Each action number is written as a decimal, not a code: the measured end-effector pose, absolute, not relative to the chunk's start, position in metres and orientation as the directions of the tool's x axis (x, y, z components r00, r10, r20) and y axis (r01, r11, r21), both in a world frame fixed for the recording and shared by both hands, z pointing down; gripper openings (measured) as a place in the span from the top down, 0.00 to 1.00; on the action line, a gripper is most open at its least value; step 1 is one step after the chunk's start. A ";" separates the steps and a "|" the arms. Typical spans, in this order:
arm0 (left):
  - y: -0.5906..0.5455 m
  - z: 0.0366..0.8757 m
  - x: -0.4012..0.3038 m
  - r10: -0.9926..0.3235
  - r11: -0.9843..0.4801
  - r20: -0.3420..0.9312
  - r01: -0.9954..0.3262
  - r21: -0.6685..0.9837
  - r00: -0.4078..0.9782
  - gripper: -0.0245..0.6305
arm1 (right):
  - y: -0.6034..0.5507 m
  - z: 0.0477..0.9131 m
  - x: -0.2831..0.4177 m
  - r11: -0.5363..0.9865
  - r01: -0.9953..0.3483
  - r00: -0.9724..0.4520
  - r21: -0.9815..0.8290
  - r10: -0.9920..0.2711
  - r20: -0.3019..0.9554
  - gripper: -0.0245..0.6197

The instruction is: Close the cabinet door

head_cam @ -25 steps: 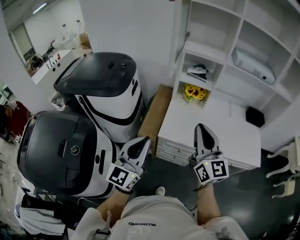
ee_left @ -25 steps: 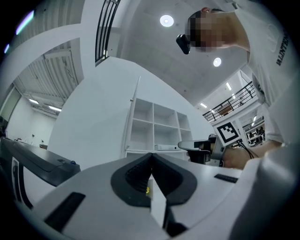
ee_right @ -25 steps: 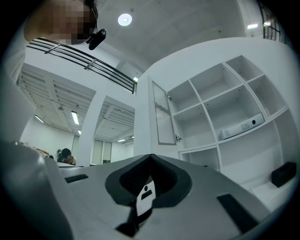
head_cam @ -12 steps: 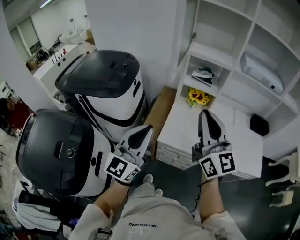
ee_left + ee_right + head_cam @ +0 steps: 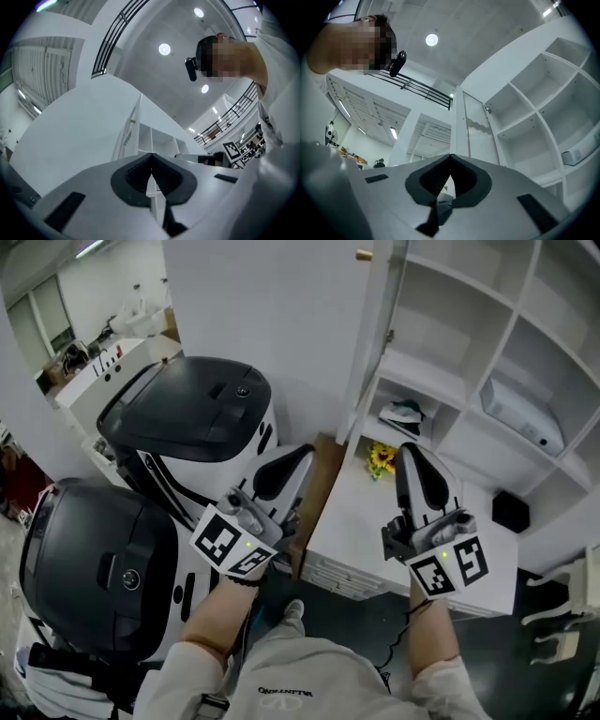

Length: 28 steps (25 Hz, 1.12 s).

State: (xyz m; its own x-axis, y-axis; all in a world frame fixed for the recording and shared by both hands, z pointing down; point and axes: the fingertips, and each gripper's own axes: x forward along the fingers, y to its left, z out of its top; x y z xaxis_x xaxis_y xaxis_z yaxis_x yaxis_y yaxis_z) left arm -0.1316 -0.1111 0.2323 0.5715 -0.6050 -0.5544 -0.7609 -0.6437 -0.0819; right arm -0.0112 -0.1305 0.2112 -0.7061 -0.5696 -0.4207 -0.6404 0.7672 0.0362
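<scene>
The white cabinet (image 5: 487, 343) with open shelves fills the upper right of the head view. Its door (image 5: 371, 352) stands open, seen nearly edge-on, with a small knob (image 5: 363, 254) near the top. My left gripper (image 5: 307, 452) is raised left of the door's lower end, apart from it, shut and holding nothing. To the right of the door, in front of the lower shelves, my right gripper (image 5: 409, 448) is also shut and holds nothing. The left gripper view has the left gripper (image 5: 151, 154) pointing up at the door (image 5: 132, 136). The right gripper (image 5: 450, 157) faces the door's ribbed panel (image 5: 477, 129).
Two large black-and-white machines (image 5: 192, 413) (image 5: 89, 568) stand at the left. A wooden board (image 5: 316, 488) leans beside a low white drawer unit (image 5: 375, 531). Sunflowers (image 5: 382, 458), a small dark and white item (image 5: 403, 414), a white box (image 5: 525, 413) and a black cube (image 5: 509, 510) sit in or below the shelves.
Both grippers have risen and moved forward toward the cabinet, tilting upward. Their jaws stayed shut. The door has not moved.
</scene>
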 end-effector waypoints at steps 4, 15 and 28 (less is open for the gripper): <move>-0.141 0.206 -0.135 -0.541 -0.698 -0.598 -0.712 -0.074 0.592 0.97 | -0.149 0.183 -0.027 0.778 -0.622 -0.725 0.086 -0.532 -0.438 0.95; -0.204 0.145 -0.145 -0.349 -0.805 -0.701 -0.582 -0.115 0.621 0.97 | -0.190 0.133 -0.051 0.761 -0.637 -0.697 0.126 -0.498 -0.516 0.95; -0.233 0.088 -0.144 -0.145 -0.918 -0.767 -0.374 -0.131 0.626 0.87 | -0.209 0.109 -0.056 0.739 -0.657 -0.676 0.146 -0.493 -0.548 0.95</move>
